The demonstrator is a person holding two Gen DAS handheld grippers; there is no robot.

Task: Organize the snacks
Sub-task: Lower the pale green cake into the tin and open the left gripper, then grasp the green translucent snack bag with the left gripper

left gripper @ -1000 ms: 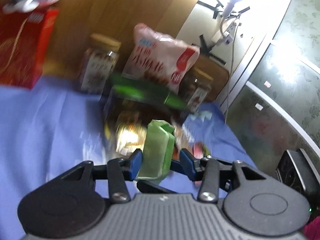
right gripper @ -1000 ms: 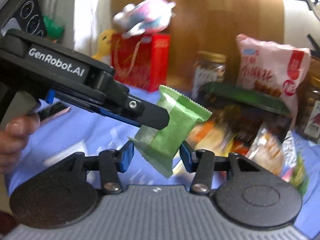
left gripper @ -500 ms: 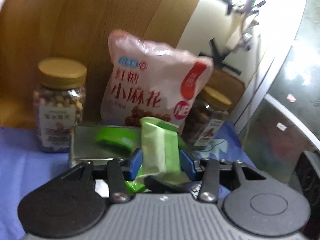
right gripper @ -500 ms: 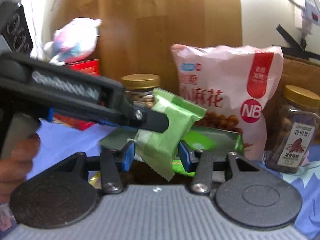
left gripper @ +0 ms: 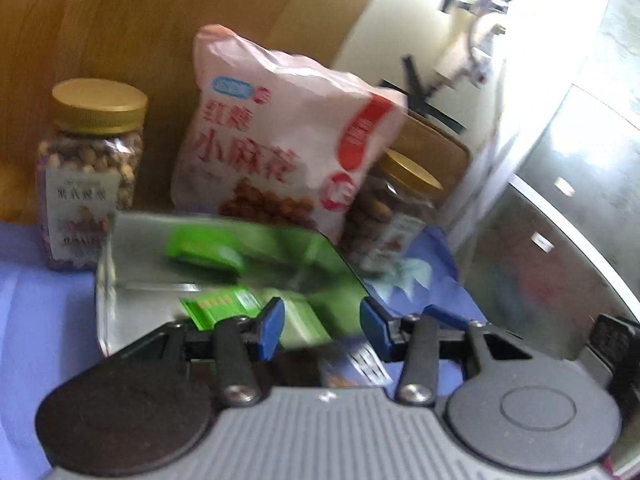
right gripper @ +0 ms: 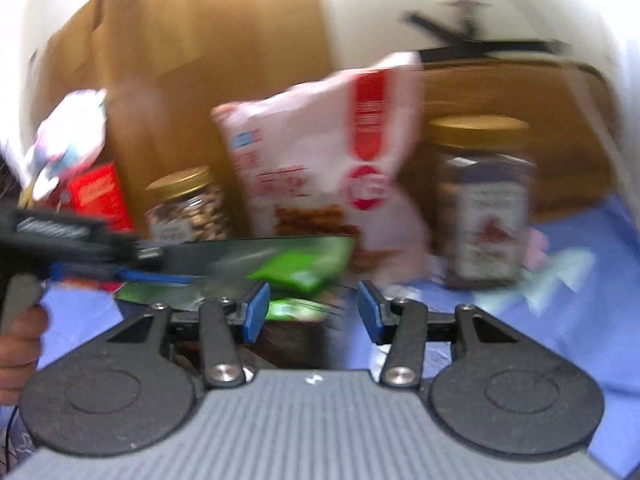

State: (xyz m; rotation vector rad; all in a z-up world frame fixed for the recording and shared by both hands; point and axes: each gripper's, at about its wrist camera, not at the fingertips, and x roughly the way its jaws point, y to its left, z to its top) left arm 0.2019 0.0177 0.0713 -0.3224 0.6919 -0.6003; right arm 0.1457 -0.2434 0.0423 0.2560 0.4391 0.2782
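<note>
Change vs half a second ago: the left gripper (left gripper: 322, 326) was clamped on the green snack packet; now its blue pads are spread and nothing sits between them. The packet has gone into the metal tin (left gripper: 105, 280). Right gripper (right gripper: 310, 312) is also released, jaws apart, empty.

Green snack packet (left gripper: 298, 314) lies in the tin near its front rim, just beyond the left gripper's fingertips. It looks flat rather than upright, long axis running roughly front-to-back, slightly skewed; motion blur makes the exact angle unclear. A second green packet (left gripper: 218, 306) lies beside it to the left, printed face up, long axis roughly crosswise. A third green packet (left gripper: 202, 250) sits toward the tin's back wall.

The tin stands on the blue cloth (left gripper: 24, 320). Behind its back edge are the left nut jar (left gripper: 94, 172), the pink snack bag (left gripper: 280, 140) upright and the right nut jar (left gripper: 394, 208).

Right wrist view is heavily blurred.
</note>
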